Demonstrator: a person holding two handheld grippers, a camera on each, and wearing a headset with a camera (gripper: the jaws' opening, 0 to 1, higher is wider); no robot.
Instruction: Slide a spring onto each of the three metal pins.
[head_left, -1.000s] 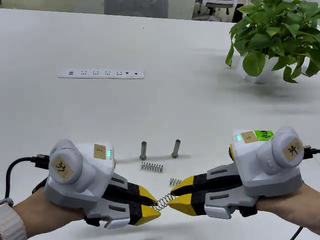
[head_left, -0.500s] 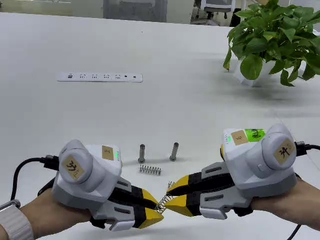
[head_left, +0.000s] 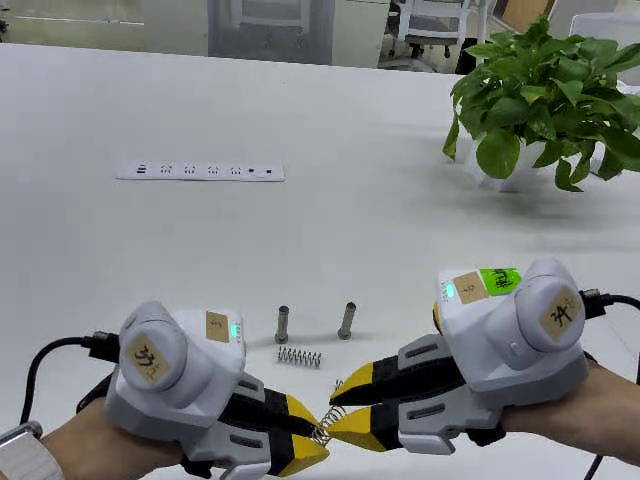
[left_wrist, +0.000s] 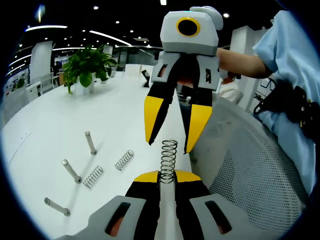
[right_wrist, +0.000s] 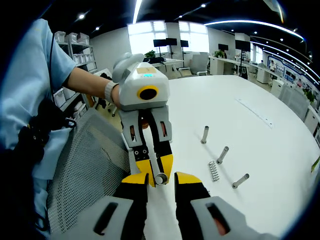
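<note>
Near left: left gripper clenched on one end of a spring, pointing it rightward over the white table. Farther back, toward the middle: left pin and right pin upright and bare, a loose spring lying just in front, a second loose spring nearer the grippers, and a third pin close by. Near right: right gripper released, jaws spread either side of the spring's free end. Appears to be a hand-over of the first spring, with no pin sleeved yet. Calls next for closing on that free end, letting go at left, then lining the coil up over a pin.
</note>
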